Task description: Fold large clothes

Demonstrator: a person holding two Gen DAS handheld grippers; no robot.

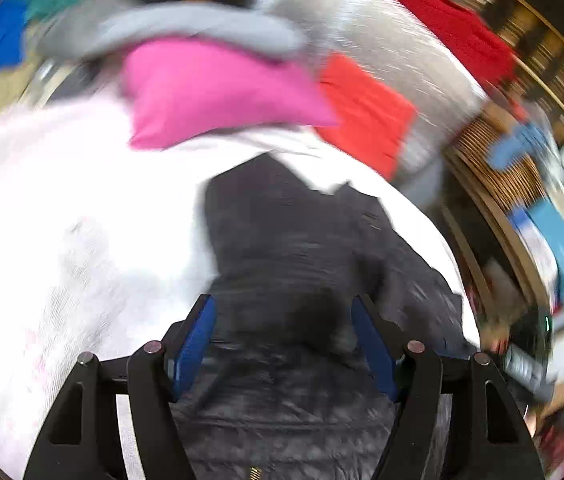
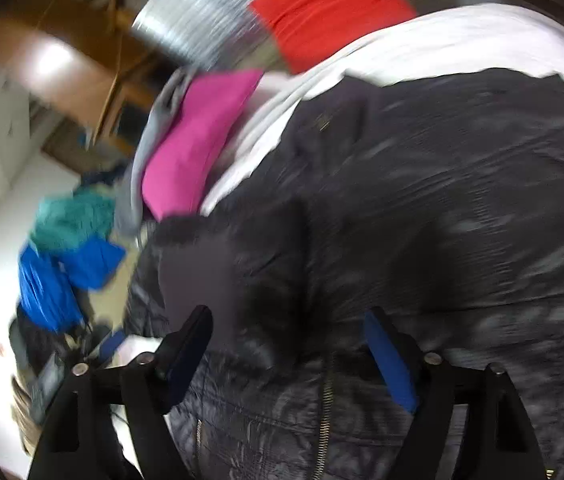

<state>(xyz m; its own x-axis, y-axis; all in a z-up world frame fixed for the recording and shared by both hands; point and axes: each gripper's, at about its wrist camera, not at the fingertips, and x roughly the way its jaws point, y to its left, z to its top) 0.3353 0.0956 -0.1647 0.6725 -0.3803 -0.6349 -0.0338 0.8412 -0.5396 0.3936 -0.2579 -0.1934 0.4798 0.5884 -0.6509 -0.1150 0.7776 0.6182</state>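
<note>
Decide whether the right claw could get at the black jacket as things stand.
Probably yes: the right claw stands open just over the black jacket, with nothing between them.

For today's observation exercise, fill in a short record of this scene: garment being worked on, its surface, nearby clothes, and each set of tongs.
garment: black quilted jacket, zip visible
surface: white sheet
nearby clothes: pink piece, red piece, blue piece
left tongs: open above the jacket, gripping nothing
right tongs: open above the jacket, gripping nothing
image quality: motion-blurred
</note>
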